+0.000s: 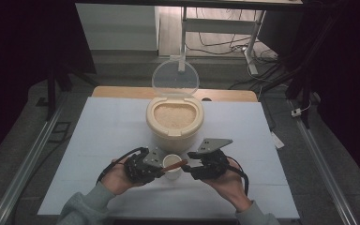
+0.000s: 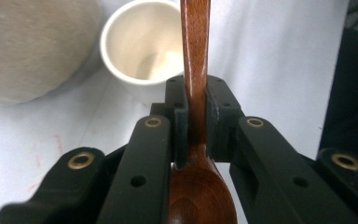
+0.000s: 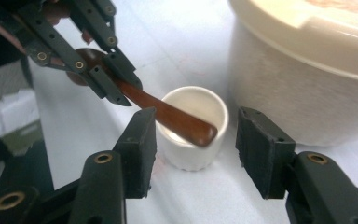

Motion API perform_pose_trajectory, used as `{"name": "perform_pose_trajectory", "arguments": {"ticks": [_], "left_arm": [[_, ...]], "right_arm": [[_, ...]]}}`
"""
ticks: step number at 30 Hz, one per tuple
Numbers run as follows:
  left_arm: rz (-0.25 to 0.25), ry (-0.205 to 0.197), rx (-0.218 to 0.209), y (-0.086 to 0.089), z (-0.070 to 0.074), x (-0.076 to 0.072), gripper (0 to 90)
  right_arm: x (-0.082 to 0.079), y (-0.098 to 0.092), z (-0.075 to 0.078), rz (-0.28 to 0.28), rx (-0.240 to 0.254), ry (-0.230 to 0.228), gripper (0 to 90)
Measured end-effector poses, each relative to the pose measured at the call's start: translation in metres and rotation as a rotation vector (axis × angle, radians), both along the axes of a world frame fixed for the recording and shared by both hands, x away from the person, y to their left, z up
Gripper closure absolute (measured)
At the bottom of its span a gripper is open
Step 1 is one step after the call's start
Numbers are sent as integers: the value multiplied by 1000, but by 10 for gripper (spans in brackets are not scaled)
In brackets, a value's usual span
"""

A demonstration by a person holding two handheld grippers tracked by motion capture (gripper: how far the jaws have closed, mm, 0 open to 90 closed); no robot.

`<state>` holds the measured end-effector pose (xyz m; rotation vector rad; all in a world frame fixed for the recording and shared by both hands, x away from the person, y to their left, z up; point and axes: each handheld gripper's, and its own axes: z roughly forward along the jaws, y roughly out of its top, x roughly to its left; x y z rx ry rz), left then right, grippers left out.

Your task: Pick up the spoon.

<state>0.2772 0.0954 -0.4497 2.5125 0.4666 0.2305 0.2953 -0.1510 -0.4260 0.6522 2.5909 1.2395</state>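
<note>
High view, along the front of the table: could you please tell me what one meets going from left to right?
Left gripper → white cup → right gripper.

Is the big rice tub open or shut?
Open. The rice tub's clear lid stands tipped up behind it, and the pale rice inside shows from above.
</note>
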Motion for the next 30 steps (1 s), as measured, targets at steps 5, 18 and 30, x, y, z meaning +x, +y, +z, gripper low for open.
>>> {"name": "perform_pose_trajectory", "arguments": {"ticks": [5, 18, 30], "left_arm": [[28, -19, -27, 2, 2, 0, 804], [63, -72, -69, 5, 6, -2, 804], [64, -101, -88, 0, 5, -6, 803]], "right_arm": [[-1, -6, -3, -52, 32, 12, 459], [2, -9, -12, -116, 144, 93, 412], [4, 2, -18, -132, 229, 148, 417]]}}
